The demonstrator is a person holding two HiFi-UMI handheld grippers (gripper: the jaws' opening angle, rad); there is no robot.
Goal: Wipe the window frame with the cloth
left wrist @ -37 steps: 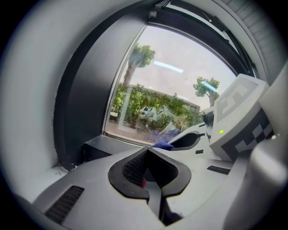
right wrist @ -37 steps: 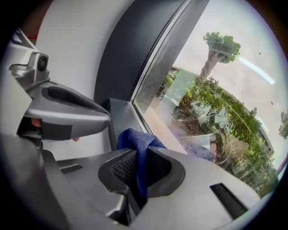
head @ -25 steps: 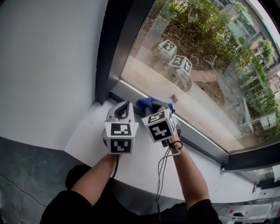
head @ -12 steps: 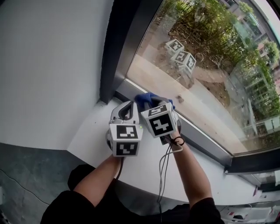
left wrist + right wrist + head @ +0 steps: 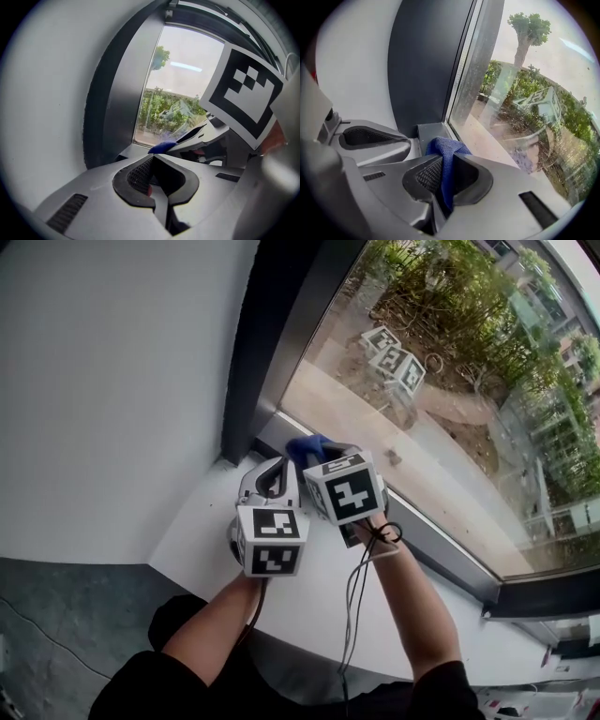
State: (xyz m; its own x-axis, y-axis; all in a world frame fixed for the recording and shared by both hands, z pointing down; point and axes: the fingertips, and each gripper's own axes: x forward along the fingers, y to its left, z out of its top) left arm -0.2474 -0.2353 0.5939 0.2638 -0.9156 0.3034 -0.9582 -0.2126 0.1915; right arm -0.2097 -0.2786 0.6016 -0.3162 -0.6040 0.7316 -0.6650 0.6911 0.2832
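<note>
Nearest me, the left gripper [image 5: 157, 176] rests on the white sill [image 5: 187, 549], jaws together on nothing — parked, I judge, clear of the work. At its 2 o'clock my right gripper [image 5: 447, 174] pinches the blue cloth [image 5: 444, 157], jaws nearly together on a fold so that a wad projects ahead. The wad sits at the window frame [image 5: 426, 133], in its lower corner, seemingly touching. Beyond, at 12 o'clock — the glass [image 5: 525, 93].

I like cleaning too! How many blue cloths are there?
1: the blue cloth is pinched in the right gripper, at the window frame corner. More may be hidden.
</note>
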